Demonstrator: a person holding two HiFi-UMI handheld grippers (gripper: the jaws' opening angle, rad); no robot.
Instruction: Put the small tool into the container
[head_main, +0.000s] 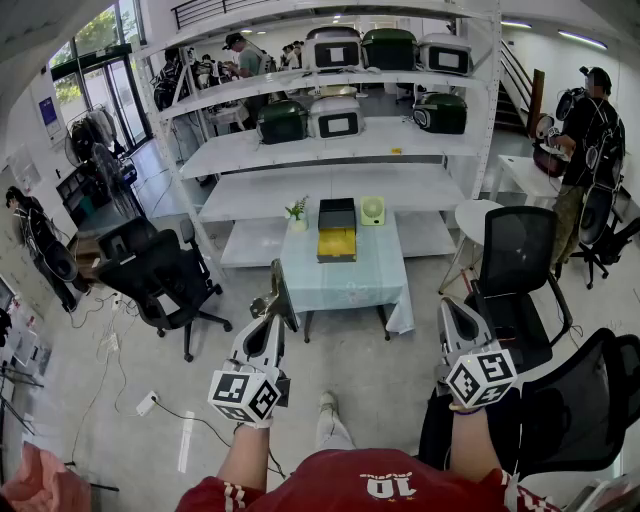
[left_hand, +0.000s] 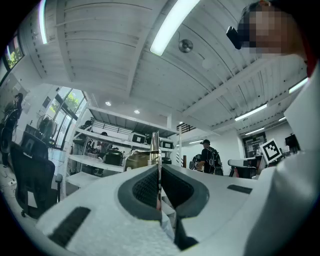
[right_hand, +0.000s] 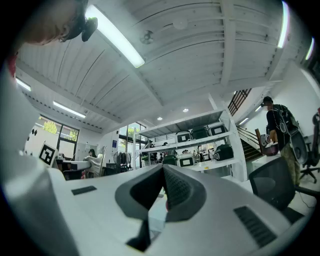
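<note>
In the head view my left gripper (head_main: 266, 312) is held at waist height, well short of the table, and is shut on a thin flat metal tool (head_main: 283, 293) that sticks out past its jaws. In the left gripper view the tool (left_hand: 155, 146) stands upright between the closed pads of the left gripper (left_hand: 159, 172). My right gripper (head_main: 451, 310) hangs at the right, shut with nothing in it, and its jaws meet in the right gripper view (right_hand: 163, 174). The container (head_main: 337, 232), a black and yellow open box, sits at the far end of the table (head_main: 350, 280).
The table has a pale blue cloth; a small potted plant (head_main: 297, 210) and a green fan-like object (head_main: 372, 210) flank the box. Black office chairs stand left (head_main: 160, 270) and right (head_main: 515, 270). White shelving (head_main: 340, 140) rises behind; people stand in the background.
</note>
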